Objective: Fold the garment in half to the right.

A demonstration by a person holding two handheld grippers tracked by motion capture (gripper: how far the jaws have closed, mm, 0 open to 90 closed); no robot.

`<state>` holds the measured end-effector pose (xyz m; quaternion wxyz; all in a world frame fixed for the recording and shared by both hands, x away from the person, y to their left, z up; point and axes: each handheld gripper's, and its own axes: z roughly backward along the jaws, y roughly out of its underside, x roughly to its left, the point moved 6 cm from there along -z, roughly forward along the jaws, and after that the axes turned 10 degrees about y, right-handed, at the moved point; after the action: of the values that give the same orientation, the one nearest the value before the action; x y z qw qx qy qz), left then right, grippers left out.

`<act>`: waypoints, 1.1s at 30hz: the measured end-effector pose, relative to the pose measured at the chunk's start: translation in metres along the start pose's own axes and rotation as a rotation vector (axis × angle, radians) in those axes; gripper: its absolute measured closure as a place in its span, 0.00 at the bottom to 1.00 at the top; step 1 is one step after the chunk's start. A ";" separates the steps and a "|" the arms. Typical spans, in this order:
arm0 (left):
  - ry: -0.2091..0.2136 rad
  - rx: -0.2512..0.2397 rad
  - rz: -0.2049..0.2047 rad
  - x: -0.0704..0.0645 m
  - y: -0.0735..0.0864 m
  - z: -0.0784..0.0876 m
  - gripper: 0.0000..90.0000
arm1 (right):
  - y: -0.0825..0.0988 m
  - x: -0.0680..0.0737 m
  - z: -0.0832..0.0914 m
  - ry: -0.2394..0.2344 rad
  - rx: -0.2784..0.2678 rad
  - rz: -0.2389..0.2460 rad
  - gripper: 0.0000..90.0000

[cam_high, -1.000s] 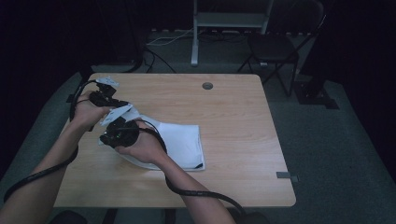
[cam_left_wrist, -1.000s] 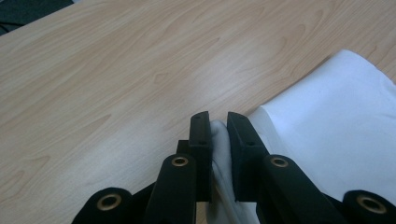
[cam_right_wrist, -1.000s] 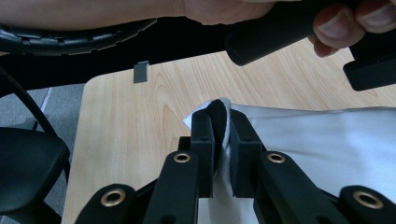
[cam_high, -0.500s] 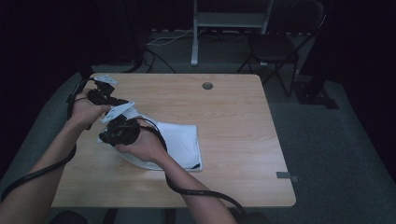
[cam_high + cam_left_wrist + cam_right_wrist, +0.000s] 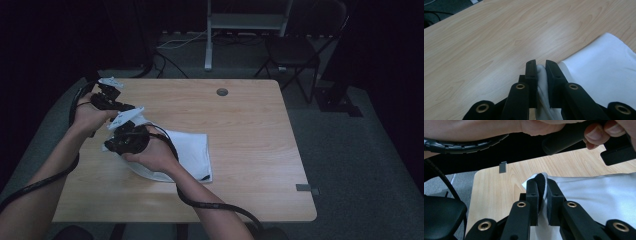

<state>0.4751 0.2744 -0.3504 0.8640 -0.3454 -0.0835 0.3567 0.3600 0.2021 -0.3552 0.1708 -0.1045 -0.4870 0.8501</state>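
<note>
You had the left gripper (image 5: 540,68) and the right gripper (image 5: 542,185) each clamped on the white cloth (image 5: 187,150) near the tabletop's (image 5: 250,125) left edge.

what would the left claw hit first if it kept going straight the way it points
Probably the bare wooden table: the left claw, shut on a fold of the white cloth, points down and forward at the wood, with nothing else ahead. Depth is hard to judge.
</note>
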 end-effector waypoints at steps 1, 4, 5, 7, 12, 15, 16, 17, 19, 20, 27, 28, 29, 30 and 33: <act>-0.001 0.006 0.000 0.000 0.000 0.001 0.90 | 0.000 0.000 0.001 0.000 0.000 -0.001 0.92; -0.006 0.005 -0.001 0.000 -0.002 0.002 0.90 | -0.001 0.000 0.002 0.002 -0.006 -0.006 0.92; -0.007 0.012 -0.007 0.000 -0.002 0.003 0.90 | -0.002 0.000 0.003 -0.001 -0.009 -0.006 0.92; -0.013 0.009 -0.008 -0.002 -0.004 0.004 0.90 | -0.003 -0.001 0.004 -0.001 -0.013 -0.006 0.92; -0.016 0.013 -0.011 -0.003 -0.006 0.007 0.90 | -0.008 -0.001 0.007 0.001 -0.026 -0.002 0.92; -0.019 0.019 -0.009 -0.002 -0.006 0.009 0.90 | -0.009 0.000 0.007 0.001 -0.030 -0.001 0.92; -0.025 0.015 -0.009 -0.002 -0.007 0.010 0.90 | -0.010 0.000 0.007 0.001 -0.030 0.001 0.92; -0.021 0.020 -0.009 -0.001 -0.007 0.012 0.90 | -0.010 0.000 0.007 0.000 -0.032 -0.002 0.92; -0.023 0.017 -0.008 -0.001 -0.007 0.012 0.90 | -0.011 0.001 0.008 -0.001 -0.033 -0.006 0.92; -0.023 0.016 -0.007 0.000 -0.006 0.012 0.90 | -0.012 0.001 0.007 0.001 -0.036 -0.004 0.92; -0.019 0.025 -0.001 0.002 -0.003 0.013 0.90 | -0.013 0.003 0.005 -0.006 -0.036 -0.014 0.92; -0.018 0.025 0.000 0.002 -0.002 0.013 0.90 | -0.013 0.003 0.005 -0.007 -0.036 -0.015 0.92; -0.019 0.030 -0.002 0.002 -0.002 0.013 0.90 | -0.013 0.003 0.005 -0.007 -0.037 -0.016 0.92; -0.021 0.029 0.000 0.002 -0.002 0.012 0.90 | -0.013 0.002 0.005 -0.007 -0.039 -0.014 0.92; -0.025 0.036 -0.001 0.002 -0.002 0.009 0.90 | -0.010 0.001 0.006 -0.006 -0.038 -0.024 0.92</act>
<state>0.4739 0.2795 -0.3421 0.8693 -0.3250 -0.0881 0.3618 0.3594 0.2026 -0.3437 0.1775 -0.0994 -0.5048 0.8389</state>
